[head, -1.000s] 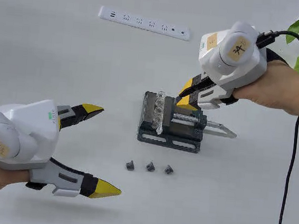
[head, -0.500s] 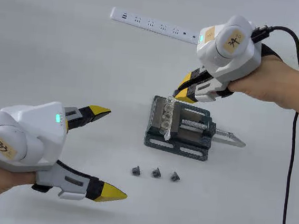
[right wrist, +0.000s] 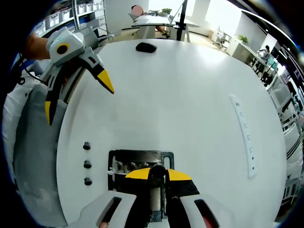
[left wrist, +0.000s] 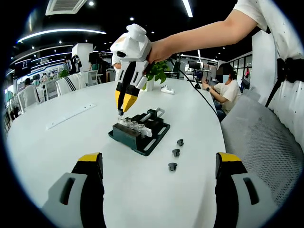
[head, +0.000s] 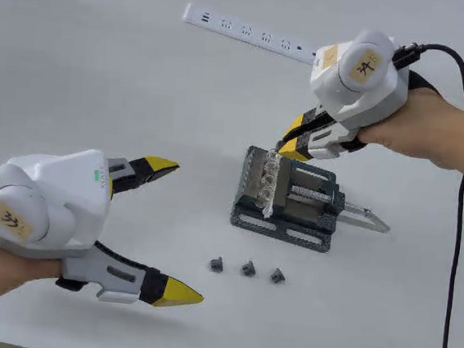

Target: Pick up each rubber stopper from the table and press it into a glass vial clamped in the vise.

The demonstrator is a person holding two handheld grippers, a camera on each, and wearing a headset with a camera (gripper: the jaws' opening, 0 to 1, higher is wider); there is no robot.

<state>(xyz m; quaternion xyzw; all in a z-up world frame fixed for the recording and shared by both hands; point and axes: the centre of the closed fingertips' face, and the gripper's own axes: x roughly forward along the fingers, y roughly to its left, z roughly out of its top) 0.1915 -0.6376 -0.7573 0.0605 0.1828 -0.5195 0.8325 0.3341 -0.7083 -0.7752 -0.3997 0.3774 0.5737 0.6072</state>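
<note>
While the right hand-held gripper [head: 285,149] hangs tips-down over the far end of the vise [head: 293,223], we see its jaws clenched on a small dark rubber stopper [right wrist: 157,171]. It is at the end of the row of glass vials [head: 268,182], and we cannot tell whether it touches the glass. The vials are clear, short and upright, clamped side by side in the dark vise. Three loose stoppers [head: 248,268] lie in a line on the white desk [head: 102,71] just in front of the vise, each dark grey with a wider head. The left hand-held gripper [head: 175,230] is released, jaws spread wide, left of the loose stoppers and not touching them. A white power strip [head: 250,33] lies farther back.
</note>
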